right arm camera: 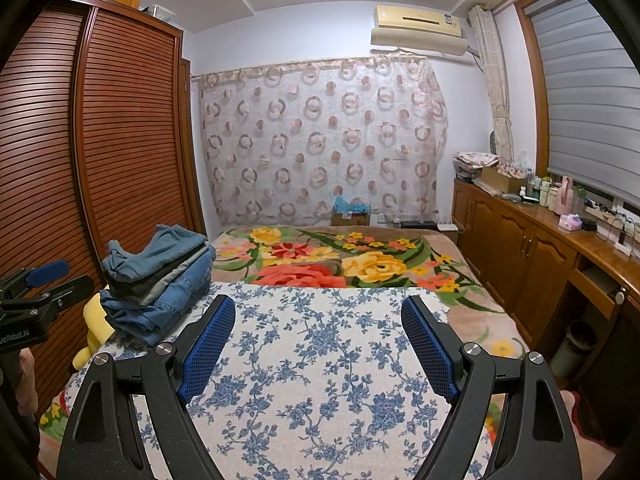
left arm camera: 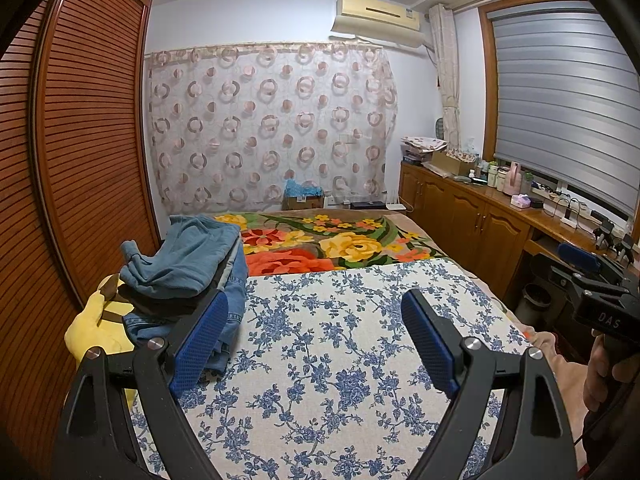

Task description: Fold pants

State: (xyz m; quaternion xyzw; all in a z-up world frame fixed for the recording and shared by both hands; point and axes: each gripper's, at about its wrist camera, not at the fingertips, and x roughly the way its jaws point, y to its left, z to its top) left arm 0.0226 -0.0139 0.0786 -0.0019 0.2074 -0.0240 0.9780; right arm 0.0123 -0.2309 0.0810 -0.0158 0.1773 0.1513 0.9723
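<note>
A pile of pants [left arm camera: 188, 268] [right arm camera: 160, 276] lies at the left edge of the bed: a light blue pair on top, dark ones under it, denim jeans at the bottom. My left gripper [left arm camera: 316, 308] is open above the blue-flowered cloth [left arm camera: 340, 360], its left fingertip just in front of the pile, with nothing between the blue pads. My right gripper [right arm camera: 318, 312] is open too, over the same cloth [right arm camera: 320, 360], to the right of the pile. Each gripper shows in the other's view, at the frame's edge, held by a hand.
A yellow plush toy [left arm camera: 96, 328] [right arm camera: 94, 320] lies by the pile at the bed's left edge. A slatted wooden wardrobe [left arm camera: 80, 140] stands close on the left. A bright flowered blanket [left arm camera: 340, 244] covers the far bed. Wooden cabinets [right arm camera: 520, 248] with bottles run along the right.
</note>
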